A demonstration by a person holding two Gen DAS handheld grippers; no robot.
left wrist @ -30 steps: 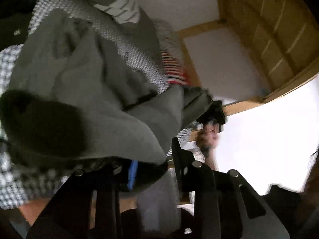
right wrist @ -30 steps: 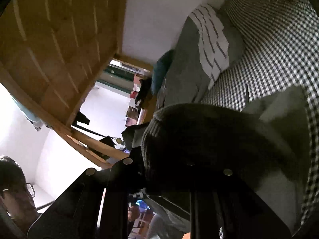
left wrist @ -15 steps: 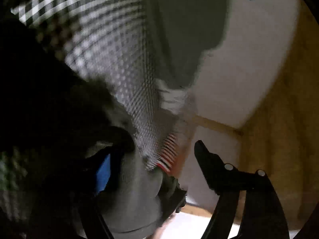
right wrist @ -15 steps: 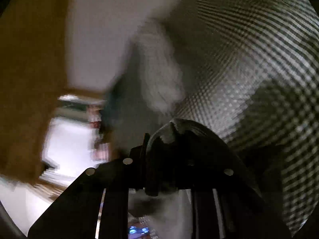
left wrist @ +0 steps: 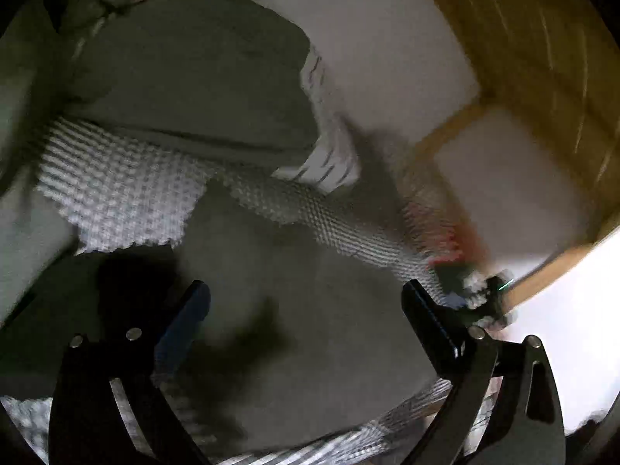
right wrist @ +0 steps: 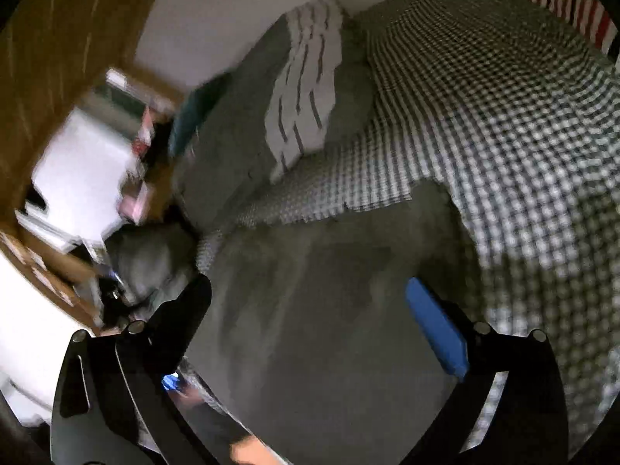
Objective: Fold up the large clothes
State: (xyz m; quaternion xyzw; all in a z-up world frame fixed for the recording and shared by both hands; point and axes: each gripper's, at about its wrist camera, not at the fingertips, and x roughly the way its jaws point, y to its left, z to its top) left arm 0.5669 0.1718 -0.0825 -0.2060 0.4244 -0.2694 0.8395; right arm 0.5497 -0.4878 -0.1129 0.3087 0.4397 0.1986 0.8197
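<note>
Garment below both | left gripper, right gripper just opened wide, empty

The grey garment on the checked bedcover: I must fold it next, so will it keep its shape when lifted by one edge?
Probably not. The grey garment lies slack on the checked bedcover, so it likely droops. It looks thick, perhaps heavy for cloth. Matte fabric should grip well.
</note>
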